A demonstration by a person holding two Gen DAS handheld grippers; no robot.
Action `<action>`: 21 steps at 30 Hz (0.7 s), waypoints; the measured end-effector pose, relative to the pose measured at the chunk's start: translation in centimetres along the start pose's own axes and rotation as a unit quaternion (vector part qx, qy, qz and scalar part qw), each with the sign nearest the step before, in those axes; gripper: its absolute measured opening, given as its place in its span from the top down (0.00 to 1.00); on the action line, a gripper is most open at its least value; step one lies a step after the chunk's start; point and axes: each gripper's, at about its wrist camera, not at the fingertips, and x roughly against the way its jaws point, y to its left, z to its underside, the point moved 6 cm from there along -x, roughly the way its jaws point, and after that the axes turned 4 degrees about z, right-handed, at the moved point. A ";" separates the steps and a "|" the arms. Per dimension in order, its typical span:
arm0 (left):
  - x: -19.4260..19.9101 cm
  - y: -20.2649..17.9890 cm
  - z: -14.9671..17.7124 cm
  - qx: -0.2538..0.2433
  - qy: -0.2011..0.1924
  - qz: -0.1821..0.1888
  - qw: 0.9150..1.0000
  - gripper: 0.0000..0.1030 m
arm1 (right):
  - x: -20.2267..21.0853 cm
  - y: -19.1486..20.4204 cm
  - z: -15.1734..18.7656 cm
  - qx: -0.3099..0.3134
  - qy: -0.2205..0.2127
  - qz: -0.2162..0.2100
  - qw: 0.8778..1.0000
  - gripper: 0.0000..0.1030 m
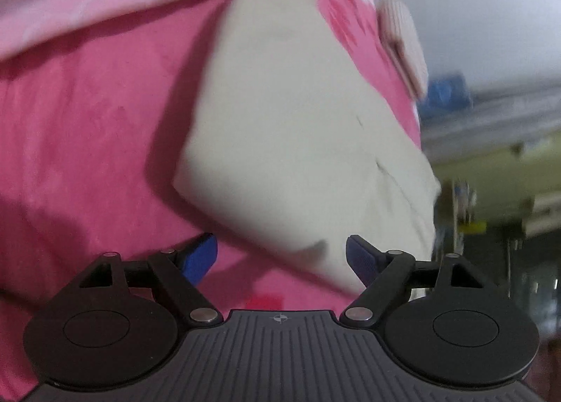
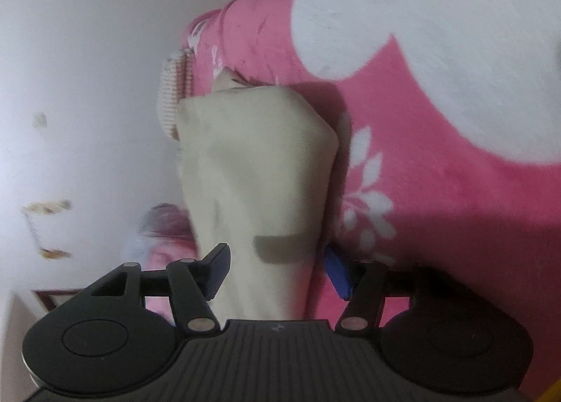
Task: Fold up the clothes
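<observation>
One folded cream garment lies on pink bedding.

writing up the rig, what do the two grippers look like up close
Both match: the left gripper and right gripper have black linkage arms with silver pivot pins, round black discs either side, a ribbed dark grey body with a small crosshair mark, and blue ribbed pads.

The left gripper has a dark grey ribbed body with a small crosshair mark at its front edge; two black round discs flank it, black link arms carry silver rivets, and blue ridged pads tip the jaws; the right gripper looks alike.
</observation>
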 end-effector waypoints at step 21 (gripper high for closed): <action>6.0 -3.4 -1.0 -0.090 -0.181 0.061 0.977 0.82 | 2.8 3.7 0.1 0.066 -0.055 -0.008 0.996 0.83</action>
